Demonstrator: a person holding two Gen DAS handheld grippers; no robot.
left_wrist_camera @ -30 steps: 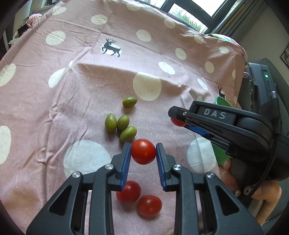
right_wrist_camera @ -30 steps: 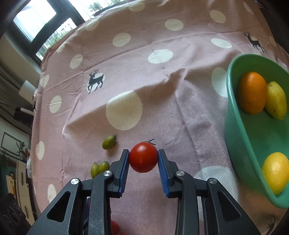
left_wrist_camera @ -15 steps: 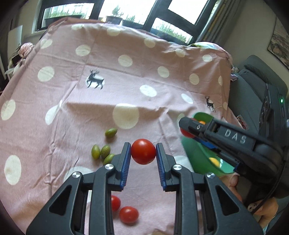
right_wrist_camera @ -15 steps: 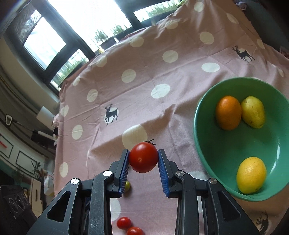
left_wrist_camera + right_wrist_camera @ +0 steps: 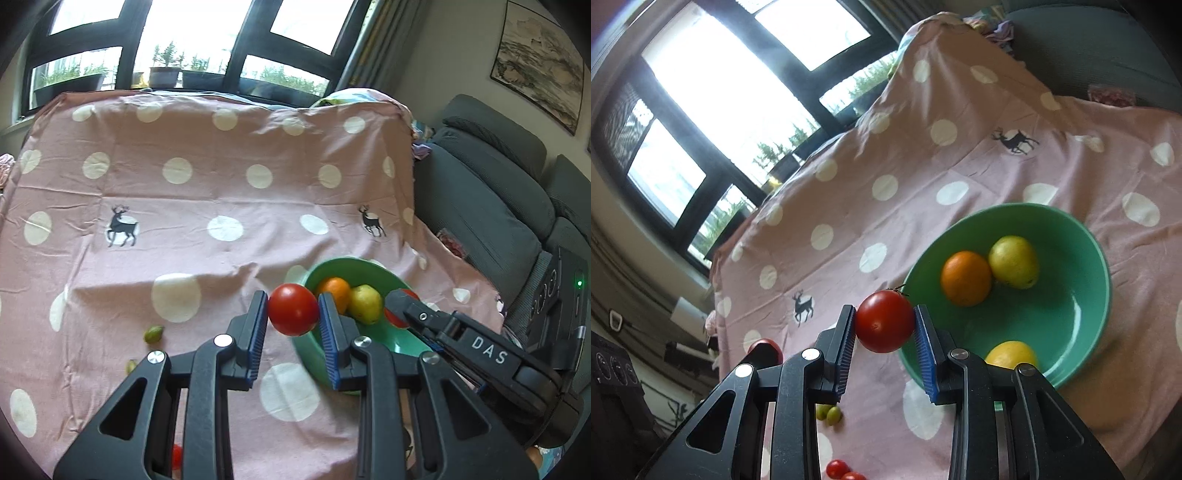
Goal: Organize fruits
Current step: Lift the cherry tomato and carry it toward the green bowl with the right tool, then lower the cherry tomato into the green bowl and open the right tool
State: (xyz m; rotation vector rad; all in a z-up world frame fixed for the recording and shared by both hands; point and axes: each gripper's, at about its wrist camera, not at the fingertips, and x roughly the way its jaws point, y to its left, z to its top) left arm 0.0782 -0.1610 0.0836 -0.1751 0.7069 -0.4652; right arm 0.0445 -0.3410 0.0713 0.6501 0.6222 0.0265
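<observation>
My left gripper is shut on a red tomato, held above the cloth beside the green bowl. My right gripper is shut on a second red tomato, held above the near-left rim of the same bowl. The bowl holds an orange and two yellow lemons. In the left wrist view the right gripper reaches over the bowl from the right. Small green fruits and small red tomatoes lie on the cloth.
A pink polka-dot cloth with deer prints covers the table. A grey sofa stands to the right. Windows are behind the table's far edge.
Both grippers have risen and moved right toward the bowl, each still holding its tomato. The loose fruits on the cloth have dropped low in both views.
</observation>
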